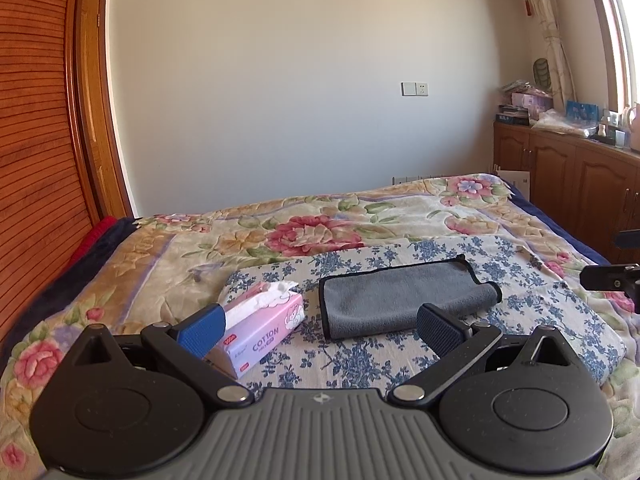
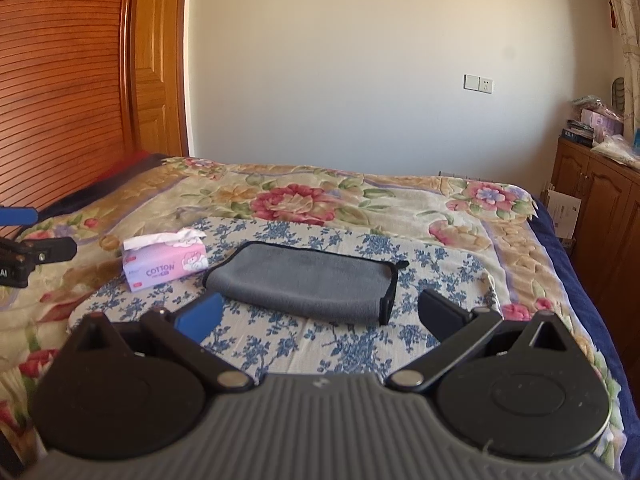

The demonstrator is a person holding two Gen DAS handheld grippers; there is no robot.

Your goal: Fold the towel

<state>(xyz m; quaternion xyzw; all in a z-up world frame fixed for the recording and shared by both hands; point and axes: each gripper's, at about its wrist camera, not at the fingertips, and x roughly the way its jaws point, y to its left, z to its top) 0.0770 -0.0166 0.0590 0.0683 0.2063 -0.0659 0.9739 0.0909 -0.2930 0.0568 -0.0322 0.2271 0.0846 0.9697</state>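
Right now my left gripper (image 1: 320,330) and right gripper (image 2: 320,316) both hang spread wide with nothing between the fingers, just short of the grey towel (image 1: 404,300), which lies folded on the blue-flowered cloth (image 2: 340,344) beside a pink tissue box (image 1: 260,330)

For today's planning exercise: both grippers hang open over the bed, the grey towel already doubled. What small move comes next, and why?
Probably lower the right gripper to the grey towel at its black-trimmed short end. Both sets of jaws are open and empty, the towel lies folded once on the blue floral cloth, and that end is nearest.
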